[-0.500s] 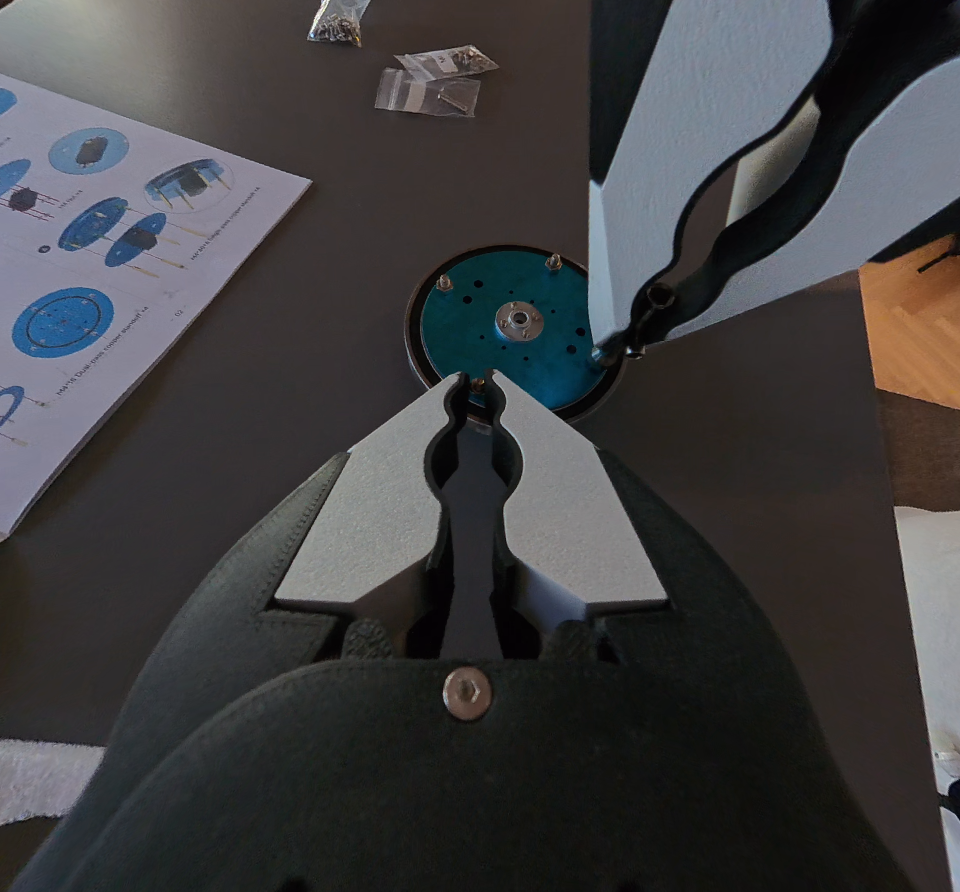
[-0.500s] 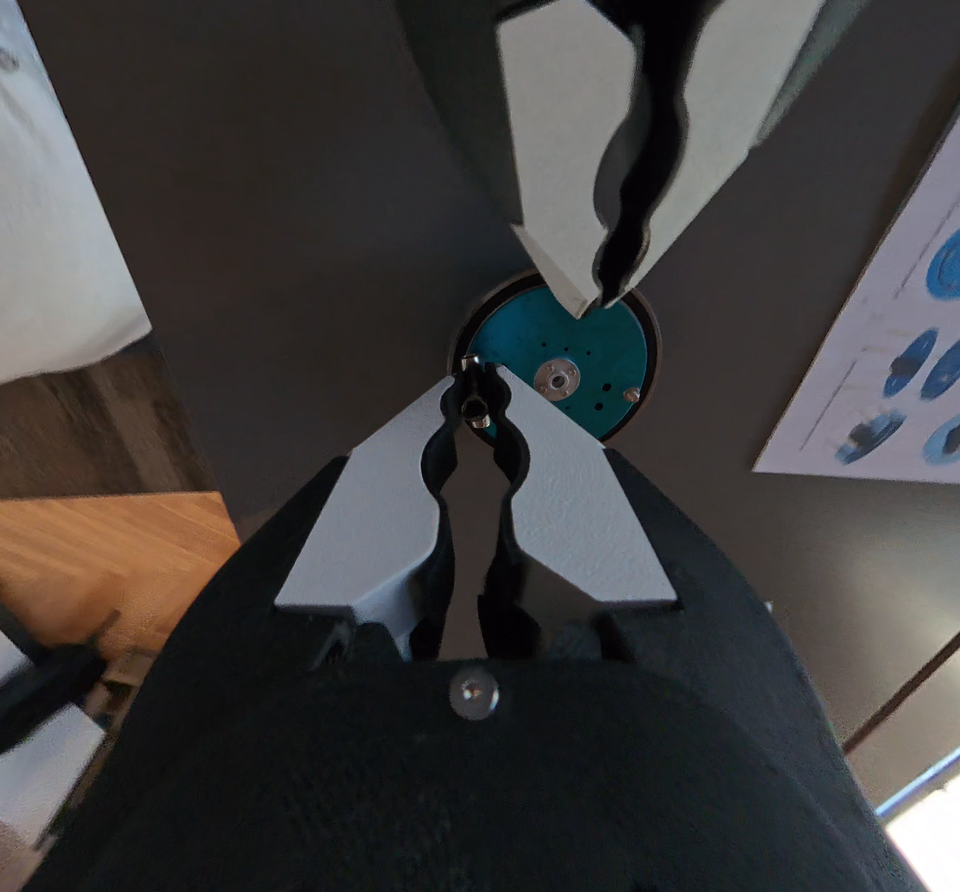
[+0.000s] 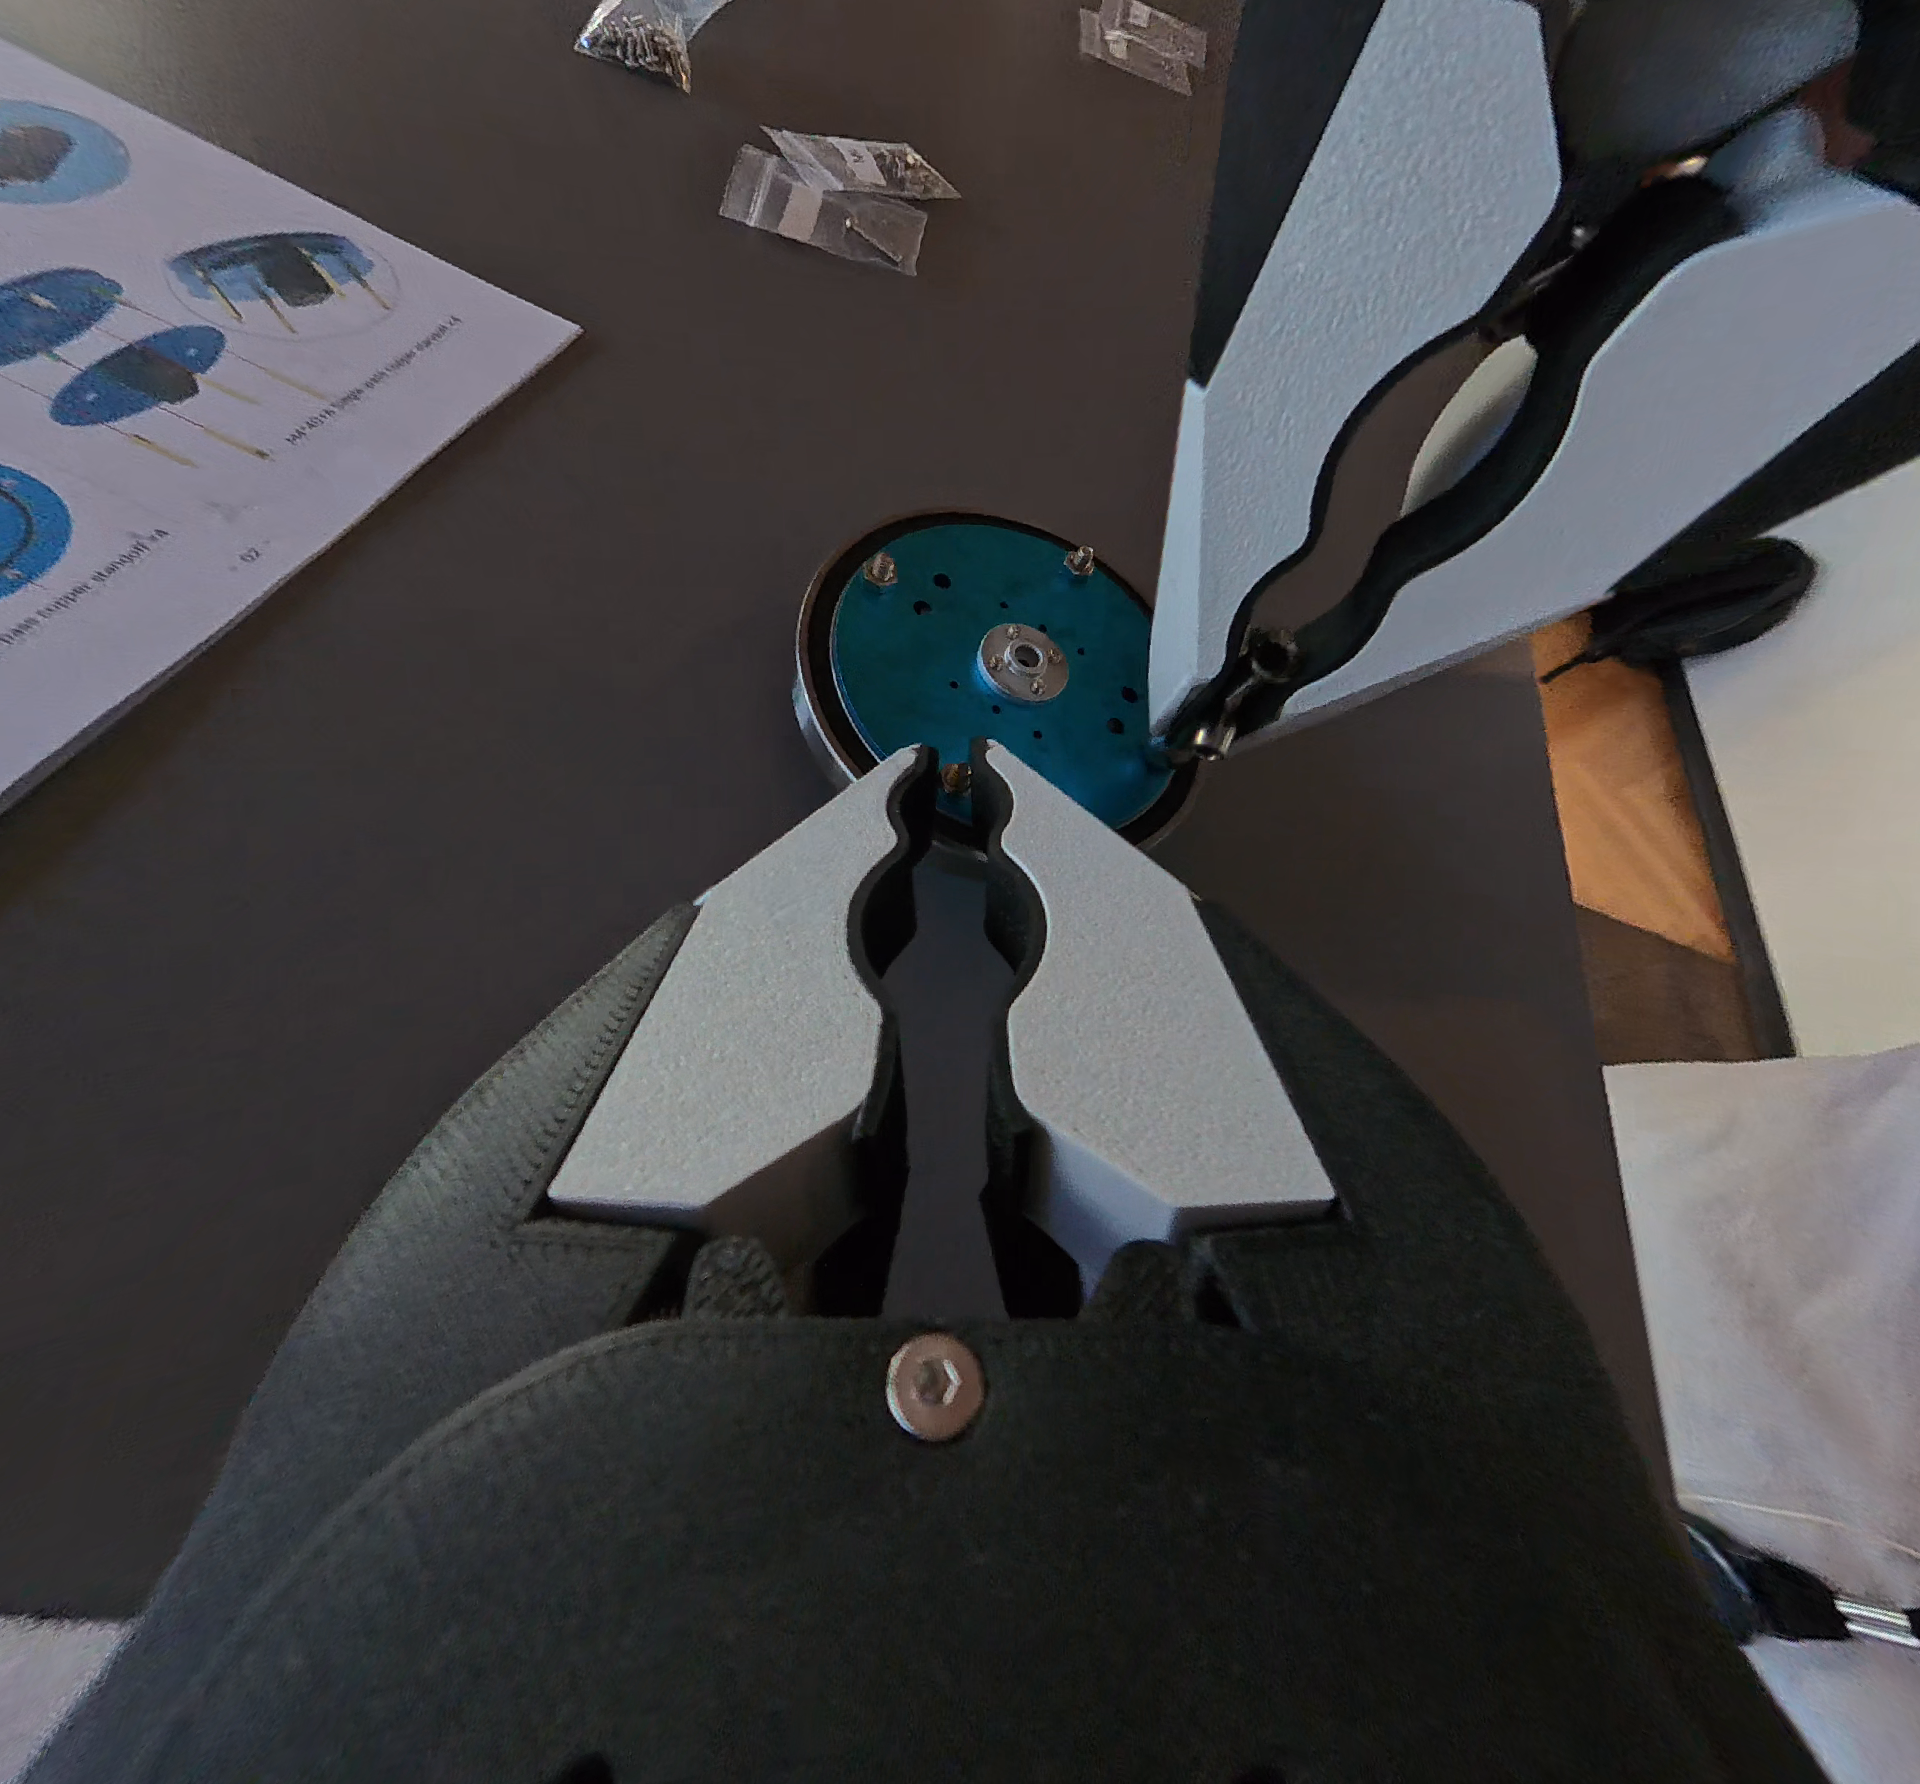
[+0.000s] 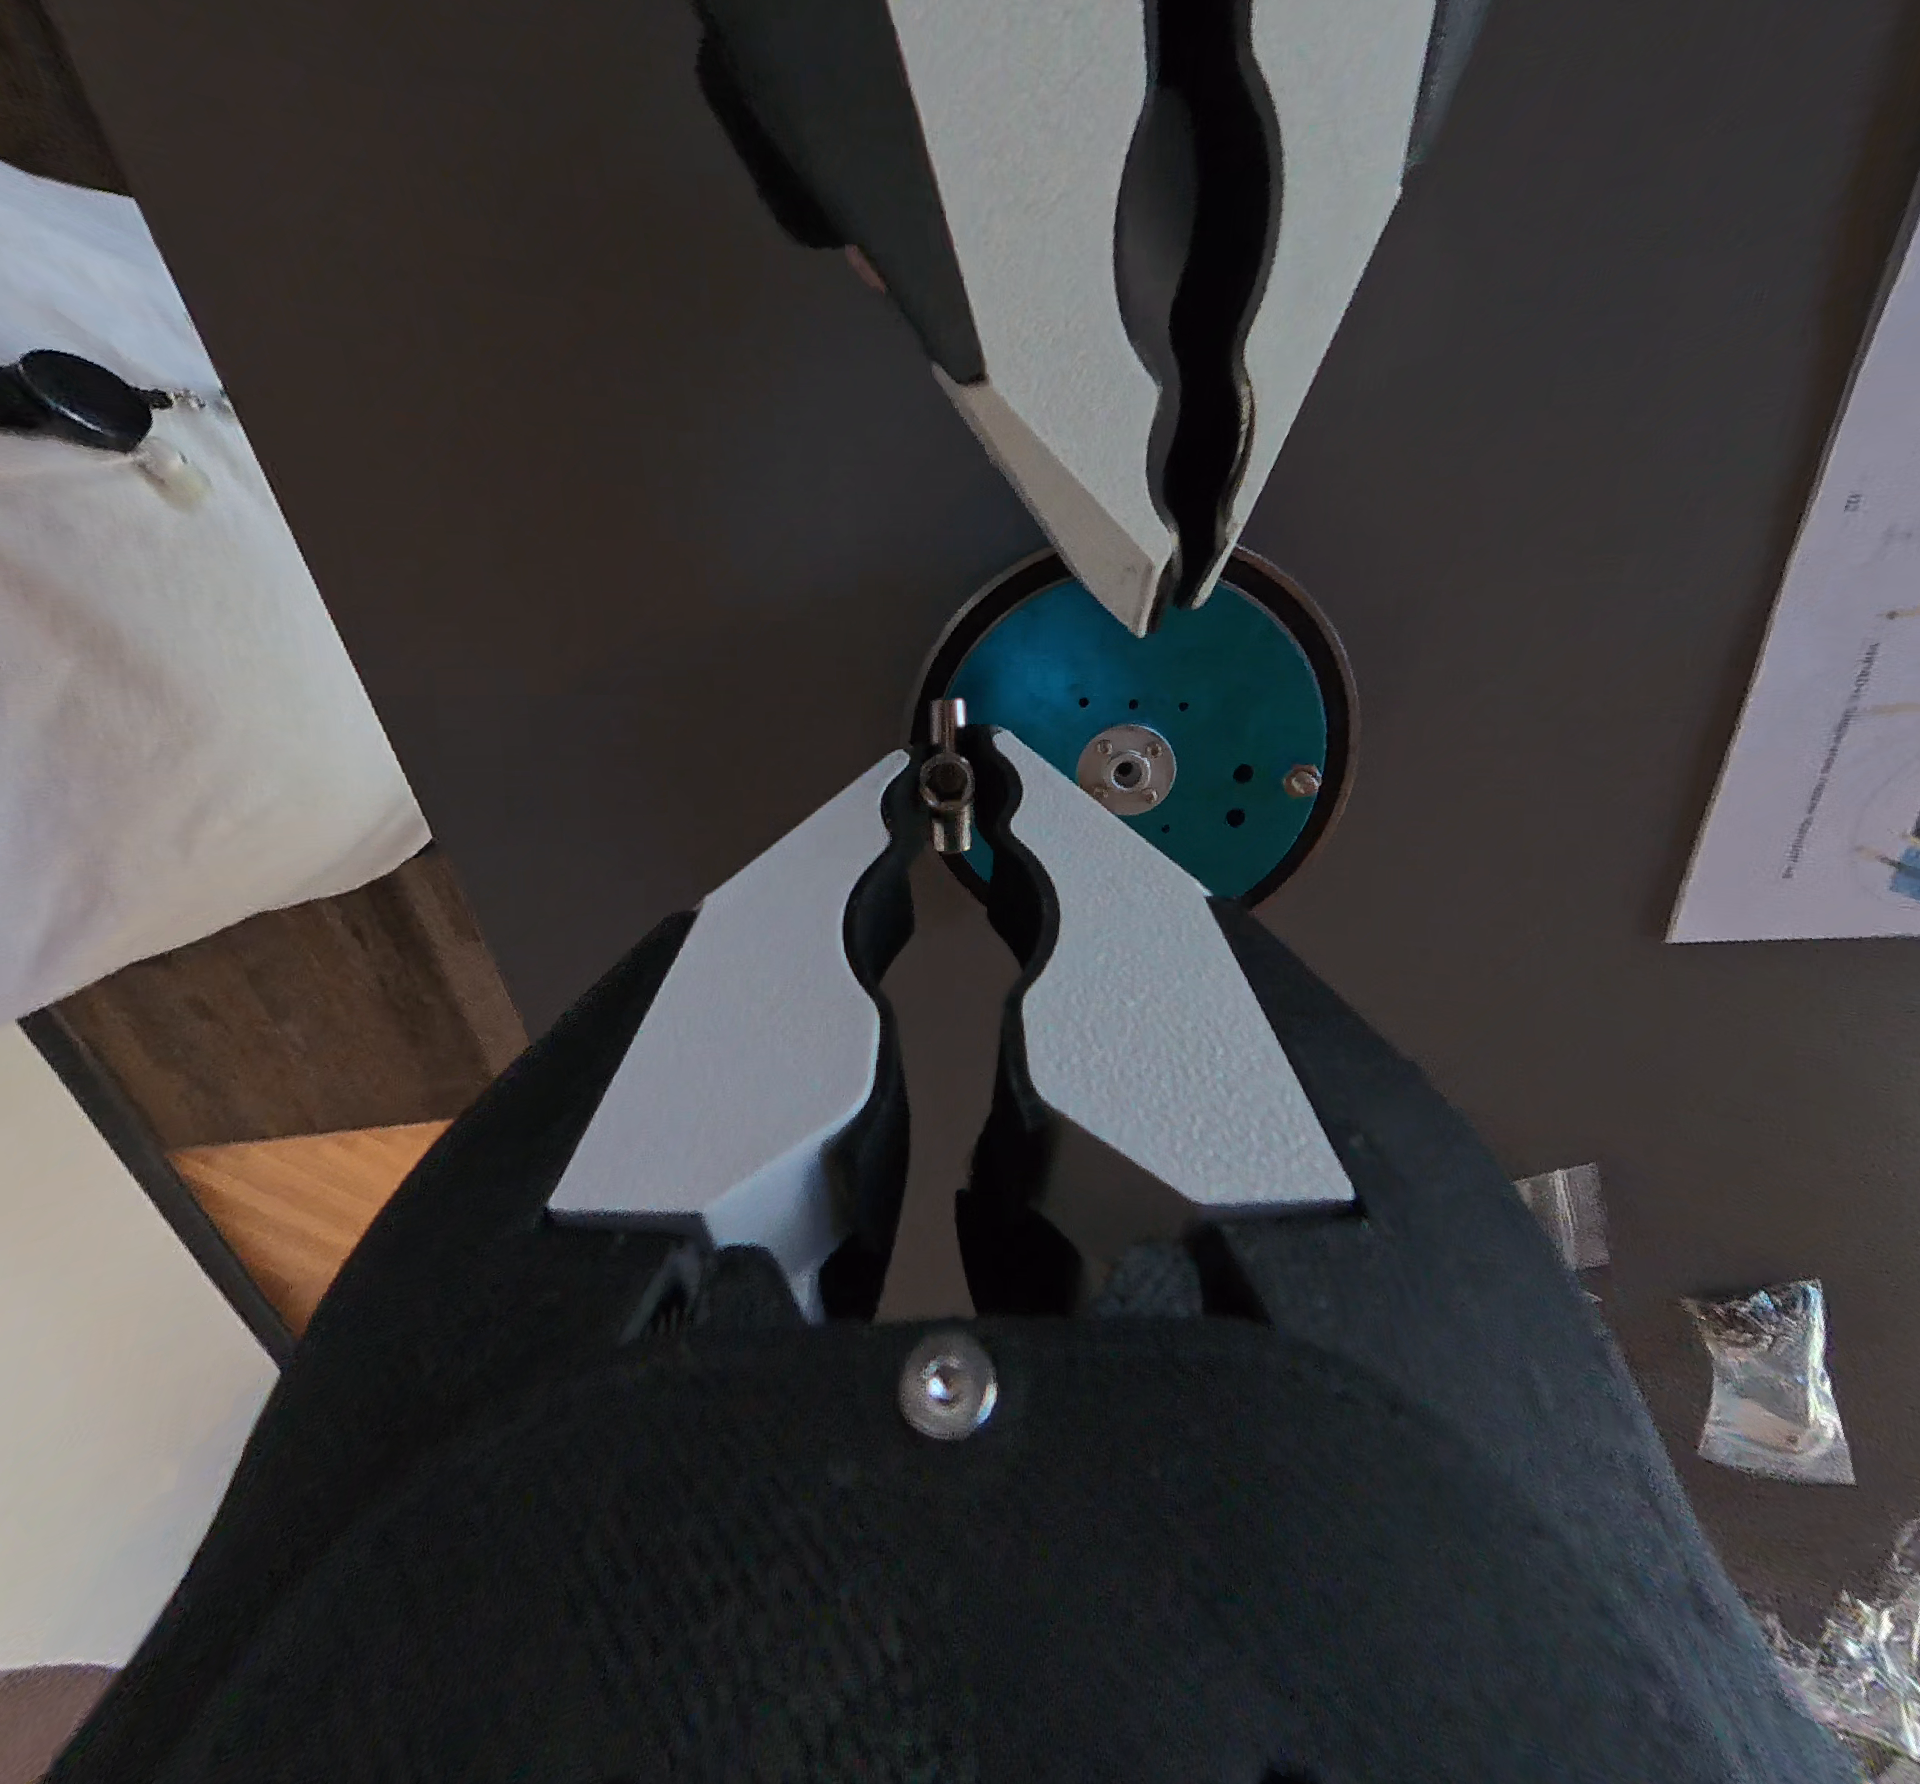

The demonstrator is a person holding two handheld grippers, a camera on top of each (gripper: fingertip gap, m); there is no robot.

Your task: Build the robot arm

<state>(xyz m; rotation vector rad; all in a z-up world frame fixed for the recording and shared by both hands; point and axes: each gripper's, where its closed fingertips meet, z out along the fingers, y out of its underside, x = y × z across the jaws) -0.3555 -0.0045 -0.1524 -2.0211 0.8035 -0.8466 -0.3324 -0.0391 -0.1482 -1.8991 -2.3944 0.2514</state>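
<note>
Left wrist view: the left gripper point(image 3: 954, 755) has its tips narrowly parted around a brass standoff point(image 3: 955, 778) on the blue disc point(image 3: 935, 664). A printed instruction sheet point(image 3: 239, 404) lies far left of it.

Right wrist view: the right gripper point(image 4: 951, 763) pinches a small metal socket tool point(image 4: 948, 778) at the disc's rim.

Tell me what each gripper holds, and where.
Right gripper pinches a small metal socket tool at its middle. Left gripper straddles a brass standoff, apparently not clamped.

Round blue disc point(image 3: 966, 654) flat on dark table point(image 3: 520, 695), small metal tool point(image 4: 948, 784) pinched in right gripper point(image 4: 951, 747)
</note>
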